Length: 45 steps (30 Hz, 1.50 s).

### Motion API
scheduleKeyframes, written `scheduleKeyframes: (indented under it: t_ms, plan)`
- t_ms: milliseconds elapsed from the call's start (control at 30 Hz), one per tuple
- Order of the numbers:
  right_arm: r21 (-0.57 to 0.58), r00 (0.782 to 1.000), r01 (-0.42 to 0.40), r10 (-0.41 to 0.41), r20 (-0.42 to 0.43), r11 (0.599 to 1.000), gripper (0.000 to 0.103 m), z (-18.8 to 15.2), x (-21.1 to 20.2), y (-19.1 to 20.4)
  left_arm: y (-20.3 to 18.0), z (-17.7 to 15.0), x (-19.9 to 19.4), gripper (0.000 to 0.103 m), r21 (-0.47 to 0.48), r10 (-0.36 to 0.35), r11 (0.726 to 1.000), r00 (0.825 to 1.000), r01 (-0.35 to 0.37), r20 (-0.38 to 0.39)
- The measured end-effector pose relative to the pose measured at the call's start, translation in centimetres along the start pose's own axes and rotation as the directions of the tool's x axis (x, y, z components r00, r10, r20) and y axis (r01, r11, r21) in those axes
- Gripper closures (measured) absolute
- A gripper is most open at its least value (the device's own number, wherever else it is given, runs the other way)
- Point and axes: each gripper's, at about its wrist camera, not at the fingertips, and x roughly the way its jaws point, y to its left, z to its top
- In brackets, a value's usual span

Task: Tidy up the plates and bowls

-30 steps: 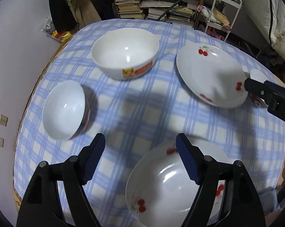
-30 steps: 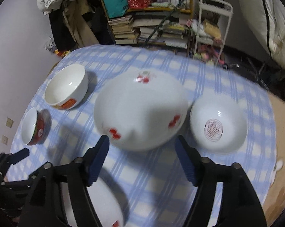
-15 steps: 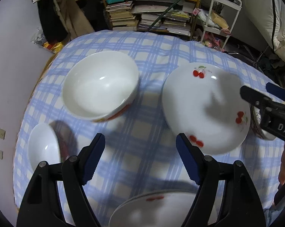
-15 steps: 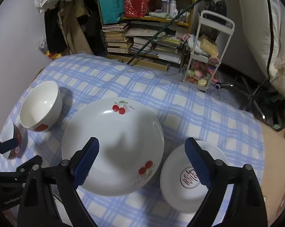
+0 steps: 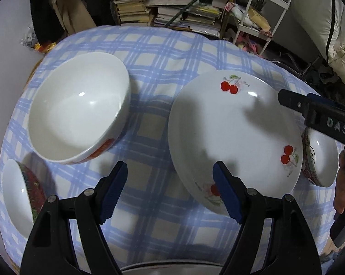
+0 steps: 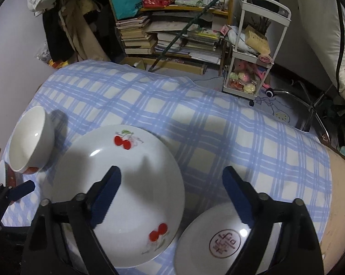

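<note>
Left wrist view: the left tongs [image 5: 170, 191] stand spread, nothing between their pads, above the checked cloth [image 5: 149, 206] on the desk. Left of them, at the frame edge, sits a small red-sided bowl [image 5: 16, 197]; ahead and left, a large white bowl [image 5: 78, 110]. Ahead and right lies a cherry-print plate [image 5: 234, 137], its near rim just beside the right pad. Farther right, a patterned bowl [image 5: 321, 158] sits beyond the plate.

Right wrist view: the right tongs [image 6: 171, 198] are wide apart and closing, empty. Their left pad hangs over the cherry-print plate; their right pad over the patterned bowl.
</note>
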Motion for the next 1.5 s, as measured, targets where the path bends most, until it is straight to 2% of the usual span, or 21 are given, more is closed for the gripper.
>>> scheduleKeyframes:
  t_ms: [100, 200, 267, 333, 433, 500, 667, 800, 900, 1033, 1400, 1500]
  plan:
    - [0.013, 0.999, -0.015, 0.016, -0.034, 1.0, 0.03, 0.0, 1.0, -0.3, -0.1, 0.1, 0.5, 0.035, 0.01, -0.006, 1.0, 1.0, 0.007, -0.019]
    - [0.014, 0.998, -0.034, 0.035, -0.056, 0.999, 0.045, -0.2, 1.7, -0.4, -0.2, 0.3, 1.1, 0.056, 0.015, -0.033, 0.999, 0.998, 0.033, -0.047]
    - [0.022, 0.995, -0.062, 0.064, -0.079, 0.998, 0.069, -0.2, 2.3, -0.5, -0.2, 0.6, 1.6, 0.068, 0.002, -0.054, 0.999, 0.996, 0.055, -0.073]
    - [0.043, 0.993, -0.071, 0.074, -0.089, 0.997, 0.08, -0.2, 2.8, -0.7, -0.1, 0.8, 2.1, 0.072, 0.002, -0.063, 0.998, 0.993, 0.064, -0.097]
    - [0.068, 0.991, -0.099, 0.104, -0.08, 0.993, 0.082, -0.4, 2.9, -1.2, -0.8, 1.2, 2.2, 0.08, 0.051, -0.046, 0.997, 0.995, 0.051, -0.089]
    - [0.078, 0.99, -0.109, 0.115, -0.081, 0.991, 0.085, -0.4, 2.9, -1.4, -1.0, 1.6, 2.3, 0.081, 0.064, -0.033, 0.997, 0.994, 0.04, -0.1]
    - [0.148, 0.98, -0.176, 0.188, -0.068, 0.973, 0.085, -0.7, 2.4, -2.4, 0.2, 2.2, 2.3, 0.085, -0.003, -0.091, 0.996, 0.989, 0.092, -0.119]
    - [0.165, 0.973, -0.218, 0.228, -0.044, 0.962, 0.085, -0.8, 1.4, -2.4, 0.9, 1.9, 1.6, 0.085, -0.018, -0.104, 0.995, 0.99, 0.103, -0.096]
    - [0.15, 0.975, -0.213, 0.22, -0.037, 0.966, 0.085, -0.8, 0.3, -1.9, 1.3, 1.5, 1.0, 0.085, -0.024, -0.13, 0.991, 0.986, 0.129, -0.099]
    - [0.153, 0.974, -0.216, 0.223, -0.034, 0.964, 0.085, -1.5, -0.8, -1.5, 1.4, 1.0, -0.4, 0.085, 0.002, -0.106, 0.994, 0.991, 0.107, -0.081]
    - [0.181, 0.975, -0.219, 0.219, 0.018, 0.959, 0.085, -4.5, -5.7, 0.9, 3.7, -1.2, -6.2, 0.085, -0.012, -0.122, 0.993, 0.992, 0.121, -0.03]
    - [0.172, 0.974, -0.225, 0.223, 0.031, 0.959, 0.085, -5.3, -7.2, 2.0, 4.8, -2.1, -7.3, 0.085, -0.034, -0.125, 0.992, 0.991, 0.124, -0.037]
